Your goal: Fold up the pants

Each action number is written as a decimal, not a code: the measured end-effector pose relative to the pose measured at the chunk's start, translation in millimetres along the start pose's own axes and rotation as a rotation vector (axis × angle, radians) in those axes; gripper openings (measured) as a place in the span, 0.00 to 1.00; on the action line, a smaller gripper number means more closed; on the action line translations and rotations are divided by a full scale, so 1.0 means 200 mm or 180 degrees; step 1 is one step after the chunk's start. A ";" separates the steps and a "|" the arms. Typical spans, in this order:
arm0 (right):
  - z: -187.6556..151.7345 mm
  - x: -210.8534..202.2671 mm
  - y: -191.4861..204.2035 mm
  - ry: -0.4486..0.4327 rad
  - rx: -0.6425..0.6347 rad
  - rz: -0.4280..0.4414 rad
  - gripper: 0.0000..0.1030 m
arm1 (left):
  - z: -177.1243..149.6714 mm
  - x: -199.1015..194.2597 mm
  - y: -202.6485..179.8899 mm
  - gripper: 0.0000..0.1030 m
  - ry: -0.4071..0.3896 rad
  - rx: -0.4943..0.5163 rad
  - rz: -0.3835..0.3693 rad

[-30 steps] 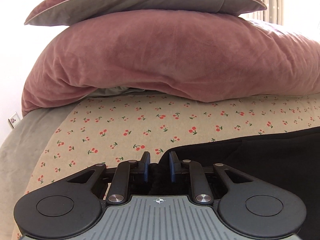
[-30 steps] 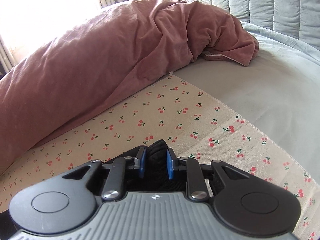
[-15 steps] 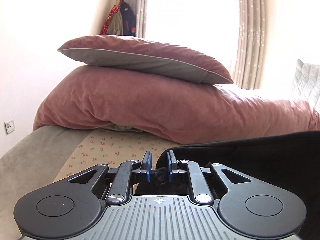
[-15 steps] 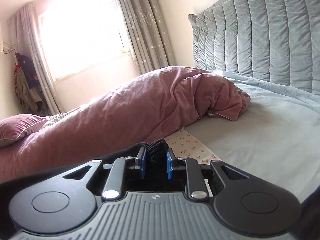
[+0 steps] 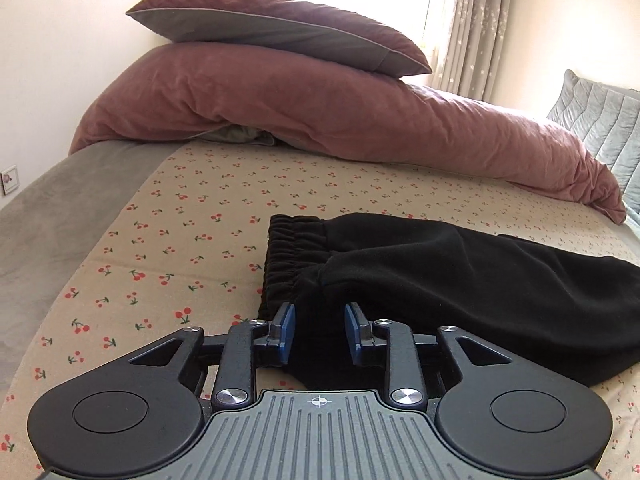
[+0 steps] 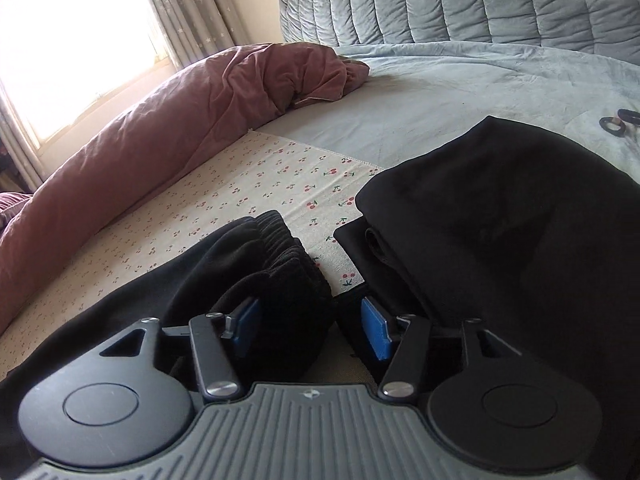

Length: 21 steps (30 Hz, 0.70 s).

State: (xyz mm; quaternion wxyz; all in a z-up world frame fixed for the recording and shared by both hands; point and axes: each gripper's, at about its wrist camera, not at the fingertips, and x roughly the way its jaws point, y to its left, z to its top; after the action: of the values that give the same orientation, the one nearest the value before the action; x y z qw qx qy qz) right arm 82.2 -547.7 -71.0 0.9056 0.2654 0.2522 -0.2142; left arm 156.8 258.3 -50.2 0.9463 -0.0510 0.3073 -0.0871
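Black pants (image 5: 460, 280) lie on the cherry-print cloth (image 5: 180, 232) on the bed, folded over, with the elastic waistband (image 5: 292, 248) at the left. My left gripper (image 5: 318, 332) is open, its blue pads on either side of the pants' near edge without pinching it. In the right wrist view the pants (image 6: 248, 268) show a ribbed cuff end between the pads of my right gripper (image 6: 310, 324), which is open. A second black garment pile (image 6: 500, 220) lies just to the right.
A pink duvet (image 5: 320, 116) and a pink-grey pillow (image 5: 272, 32) lie along the far side of the bed. A grey-blue quilted headboard (image 6: 460, 0) and grey sheet (image 6: 440, 92) lie to the right. Small dark rings (image 6: 618, 120) sit on the sheet.
Both grippers were shut on the pants and held them lifted. Now both have opened, and the pants lie folded on the cloth.
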 end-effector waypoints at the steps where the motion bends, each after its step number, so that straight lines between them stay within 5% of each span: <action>1: 0.00 -0.02 0.01 -0.0045 0.0082 0.0039 0.56 | -0.02 -0.04 0.01 0.34 -0.0023 -0.0116 -0.0048; 3: -0.01 -0.07 0.00 -0.0122 0.0426 0.0118 0.60 | -0.03 -0.09 0.04 0.49 -0.0071 -0.0371 -0.0194; 7: -0.05 -0.07 -0.01 -0.0136 0.1154 0.0307 0.61 | -0.01 -0.08 0.03 0.53 -0.0073 -0.0865 -0.0361; 9: -0.04 0.02 0.02 0.0021 0.1241 0.0190 0.61 | 0.01 -0.02 -0.01 0.78 0.0018 -0.1014 -0.0304; 10: -0.03 0.08 0.04 0.0095 0.1215 0.0078 0.61 | 0.02 0.03 -0.04 0.83 0.0074 -0.1049 -0.0187; 12: -0.03 0.19 0.07 0.0230 0.1067 -0.0132 0.51 | 0.04 0.10 -0.10 0.74 0.0148 -0.0987 0.0017; 13: -0.04 0.24 0.07 0.0313 0.1014 -0.0208 0.28 | 0.04 0.15 -0.12 0.62 0.0203 -0.0942 0.0138; 14: -0.05 0.27 0.07 0.0339 0.1002 -0.0253 0.13 | 0.05 0.19 -0.13 0.30 0.0275 -0.0940 0.0209; 15: -0.06 0.27 0.05 0.0309 0.1007 -0.0227 0.00 | 0.05 0.22 -0.13 0.16 0.0369 -0.0995 0.0306; 18: -0.10 0.10 -0.01 0.0090 0.1012 0.0067 0.00 | 0.03 0.20 -0.08 0.14 0.0374 -0.1191 0.0290; 21: -0.13 0.07 -0.07 0.0223 0.1005 0.0123 0.00 | -0.01 0.17 -0.08 0.14 0.0321 -0.1153 0.0344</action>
State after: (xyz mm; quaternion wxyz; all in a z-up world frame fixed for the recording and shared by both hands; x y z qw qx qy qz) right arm 77.3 -548.0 -103.7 0.8472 0.4164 0.2417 -0.2244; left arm 180.1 235.3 -68.9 0.9083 -0.1994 0.3672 0.0181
